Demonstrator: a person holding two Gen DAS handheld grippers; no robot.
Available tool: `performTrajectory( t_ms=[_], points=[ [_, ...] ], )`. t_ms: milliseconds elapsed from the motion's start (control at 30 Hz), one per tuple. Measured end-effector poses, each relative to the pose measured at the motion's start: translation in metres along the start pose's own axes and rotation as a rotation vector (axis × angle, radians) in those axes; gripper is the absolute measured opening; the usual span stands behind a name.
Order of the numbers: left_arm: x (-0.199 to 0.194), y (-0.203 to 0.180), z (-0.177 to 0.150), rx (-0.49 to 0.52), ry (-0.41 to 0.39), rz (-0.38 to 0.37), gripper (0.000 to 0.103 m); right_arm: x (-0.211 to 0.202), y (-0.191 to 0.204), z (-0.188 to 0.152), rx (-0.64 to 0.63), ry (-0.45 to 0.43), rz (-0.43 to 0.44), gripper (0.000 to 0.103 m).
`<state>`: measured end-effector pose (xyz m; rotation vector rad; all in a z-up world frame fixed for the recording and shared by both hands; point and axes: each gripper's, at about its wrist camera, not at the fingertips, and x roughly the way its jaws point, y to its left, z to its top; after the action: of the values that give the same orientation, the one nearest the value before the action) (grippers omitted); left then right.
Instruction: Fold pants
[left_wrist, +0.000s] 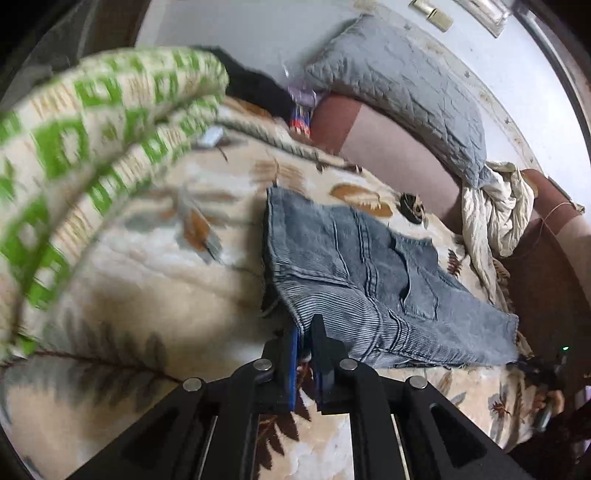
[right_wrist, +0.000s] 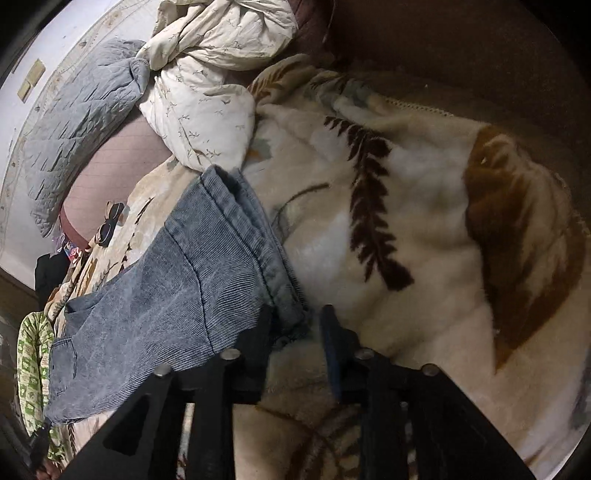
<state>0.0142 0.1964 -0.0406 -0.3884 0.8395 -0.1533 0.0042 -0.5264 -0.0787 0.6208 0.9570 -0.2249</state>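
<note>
**Denim pants folded on the bed, one gripper pinching, the other parted**

In the left wrist view, a green-and-cream patterned cloth (left_wrist: 92, 147) fills the left side, blurred and close to the lens. To its right spreads the leaf-print blanket (left_wrist: 166, 266) that covers the bed. The pants (left_wrist: 369, 273), blue-grey ribbed denim, lie folded on this blanket at the middle of the view, a back pocket facing up. The left gripper (left_wrist: 304, 332) sits at their near corner; its fingers (left_wrist: 321, 343) stand almost together, with the corner fold of the pants pinched between them. Further right, a grey quilted pillow (left_wrist: 406, 85) leans along the far edge of the bed, and a crumpled cream sheet (left_wrist: 495, 210) lies just beside it. At the far right edge the other gripper shows dimly beyond the pants.

In the right wrist view, the grey pillow (right_wrist: 81, 122) is at upper left, the cream sheet (right_wrist: 207, 85) bunched next to it. The pants (right_wrist: 177, 277) run diagonally from lower left up to the middle, hems stacked at the upper end. The right gripper (right_wrist: 295, 321) hangs at their near edge with its fingers (right_wrist: 332, 339) partly spread; the denim edge lies against the left finger, while the right finger stands clear of it over the blanket (right_wrist: 424, 221), so nothing is clamped.
</note>
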Motion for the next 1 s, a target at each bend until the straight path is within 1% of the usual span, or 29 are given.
performTrajectory(
  t_ms=[67,133,167,200,233,267,300,333,400,500,600,633,667,733,767,800,867,933,1000],
  points=[
    [-0.017,-0.011,0.005,0.049,-0.057,0.031,0.009,-0.015,0.002,0.01,0.011,-0.057,0.031,0.043],
    [-0.035,-0.026,0.011,0.101,-0.133,0.069,0.011,-0.027,0.009,0.021,0.014,-0.109,0.071,0.051],
    [-0.042,-0.036,0.015,0.135,-0.167,0.076,0.011,-0.031,0.013,0.027,0.015,-0.135,0.09,0.058],
    [-0.048,-0.047,0.02,0.163,-0.199,0.079,0.011,-0.032,0.019,0.035,0.01,-0.15,0.103,0.062],
    [-0.052,-0.054,0.023,0.173,-0.224,0.074,0.012,-0.028,0.027,0.042,0.001,-0.148,0.109,0.062],
    [-0.054,-0.062,0.027,0.178,-0.241,0.053,0.013,-0.024,0.034,0.046,-0.008,-0.139,0.109,0.062],
    [-0.051,-0.072,0.03,0.188,-0.243,0.011,0.018,-0.016,0.043,0.054,-0.02,-0.127,0.102,0.062],
    [-0.044,-0.082,0.032,0.198,-0.229,-0.024,0.03,-0.006,0.052,0.06,-0.027,-0.116,0.085,0.062],
    [-0.028,-0.094,0.033,0.202,-0.206,-0.032,0.045,0.011,0.058,0.069,-0.028,-0.091,0.06,0.062],
    [0.012,-0.112,0.03,0.218,-0.154,-0.041,0.045,0.041,0.067,0.085,0.007,-0.016,0.024,0.062],
    [0.044,-0.117,0.023,0.205,-0.11,-0.035,0.045,0.063,0.073,0.09,0.02,0.027,0.01,0.062],
    [0.05,-0.115,0.02,0.202,-0.103,-0.032,0.045,0.071,0.076,0.09,0.003,0.05,-0.004,0.061],
    [0.057,-0.112,0.015,0.2,-0.096,-0.021,0.045,0.079,0.08,0.088,-0.022,0.089,-0.024,0.056],
    [0.071,-0.1,0.008,0.189,-0.071,0.004,0.045,0.092,0.088,0.082,-0.083,0.163,-0.06,0.018],
    [0.077,-0.095,0.006,0.183,-0.062,0.021,0.045,0.093,0.092,0.08,-0.111,0.17,-0.088,0.015],
    [0.079,-0.092,0.005,0.179,-0.058,0.031,0.045,0.09,0.097,0.08,-0.131,0.153,-0.103,0.014],
    [0.084,-0.085,0.004,0.178,-0.057,0.047,0.045,0.079,0.104,0.084,-0.14,0.111,-0.102,0.012],
    [0.082,-0.085,0.004,0.191,-0.071,0.058,0.045,0.064,0.109,0.09,-0.126,0.039,-0.075,0.012],
    [0.082,-0.088,0.002,0.225,-0.088,0.083,0.045,0.049,0.11,0.095,-0.122,-0.058,-0.047,0.012]
  ],
)
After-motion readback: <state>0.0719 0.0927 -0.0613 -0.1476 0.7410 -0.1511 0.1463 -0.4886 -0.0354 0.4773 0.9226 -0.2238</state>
